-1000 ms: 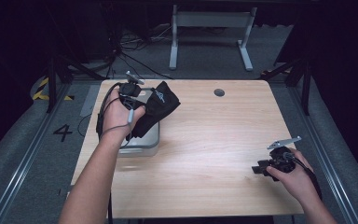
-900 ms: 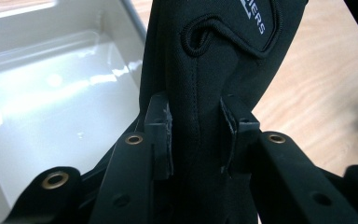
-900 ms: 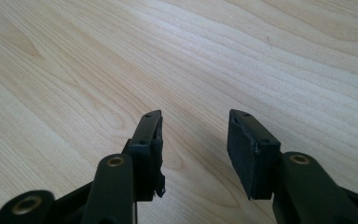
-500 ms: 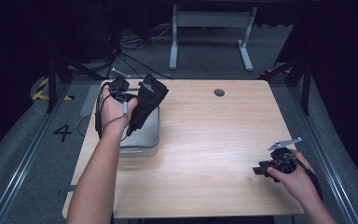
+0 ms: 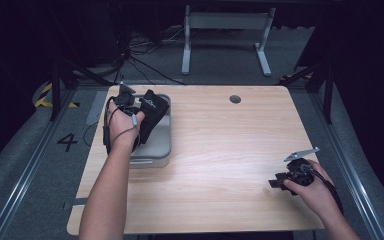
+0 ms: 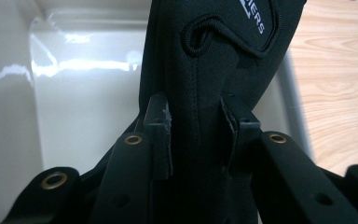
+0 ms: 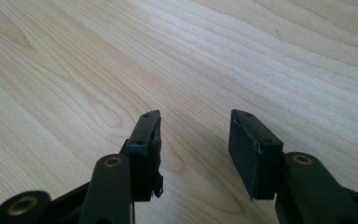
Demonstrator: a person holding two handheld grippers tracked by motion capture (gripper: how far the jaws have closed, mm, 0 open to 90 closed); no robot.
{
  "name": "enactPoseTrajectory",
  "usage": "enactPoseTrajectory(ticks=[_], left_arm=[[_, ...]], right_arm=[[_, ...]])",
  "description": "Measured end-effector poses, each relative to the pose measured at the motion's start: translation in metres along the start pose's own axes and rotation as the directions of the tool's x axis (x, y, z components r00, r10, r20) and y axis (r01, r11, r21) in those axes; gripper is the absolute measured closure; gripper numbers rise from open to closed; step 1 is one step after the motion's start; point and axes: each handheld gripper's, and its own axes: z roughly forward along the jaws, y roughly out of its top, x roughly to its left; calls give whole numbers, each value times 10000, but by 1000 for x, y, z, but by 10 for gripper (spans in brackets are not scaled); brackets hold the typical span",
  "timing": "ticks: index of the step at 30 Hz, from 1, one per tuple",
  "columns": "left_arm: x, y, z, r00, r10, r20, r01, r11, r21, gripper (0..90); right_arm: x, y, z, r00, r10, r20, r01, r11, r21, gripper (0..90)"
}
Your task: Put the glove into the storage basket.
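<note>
The left tongs (image 5: 139, 111) are clamped on a black neoprene-like fabric item with white lettering (image 5: 151, 111) — in the left gripper view both pads press into the stitched cloth (image 6: 200, 79), which rises between them and fills the middle of that view. In the high view the fabric item hangs over a shallow pale grey plastic tub (image 5: 163, 150) that sits at the left side of the light wooden tabletop (image 5: 220, 150); the cloth's upper part lies above the tub's far end, and whether its lower end touches the tub's floor cannot be told. In the left gripper view the tub's glossy white inside (image 6: 74, 93) shows behind the cloth, with bare wood to the right of its rim.

The right tongs (image 5: 275, 182) are held low near the front right corner of the tabletop, well apart from the tub. In the right gripper view the right tongs (image 7: 193, 149) stand apart with a clear gap and nothing between them — bare wood grain (image 7: 214, 56) lies beneath.
</note>
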Motion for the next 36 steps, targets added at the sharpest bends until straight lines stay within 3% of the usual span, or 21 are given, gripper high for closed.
enactPoseTrajectory(ticks=[10,17,20,22,26,31,36], left_arm=[[5,-4,24,9946,-140,-1024,234,9955,921,677],[11,-3,36,9938,-447,-1021,577,9901,1281,674],[10,-2,41,9929,-356,-1137,517,9884,1428,646],[9,-3,40,9904,-96,-1382,246,9939,1073,561],[6,-5,28,9841,274,-1754,-164,9978,642,417],[-2,-12,7,9828,751,-1687,-744,9972,100,408],[-14,-20,-11,9797,1378,-1459,-1403,9901,-67,414]], right_arm=[[4,4,2,9997,-236,37,236,9997,-26,543],[8,8,0,9989,-474,-1,474,9987,-164,539],[7,8,-1,9987,-505,-11,504,9986,-179,537],[5,8,-1,9988,-497,28,497,9985,-230,529],[4,9,0,9986,-526,45,527,9983,-236,526],[6,17,2,9973,-737,-8,737,9970,-227,518],[8,28,4,9959,-896,-108,891,9954,-355,518]])
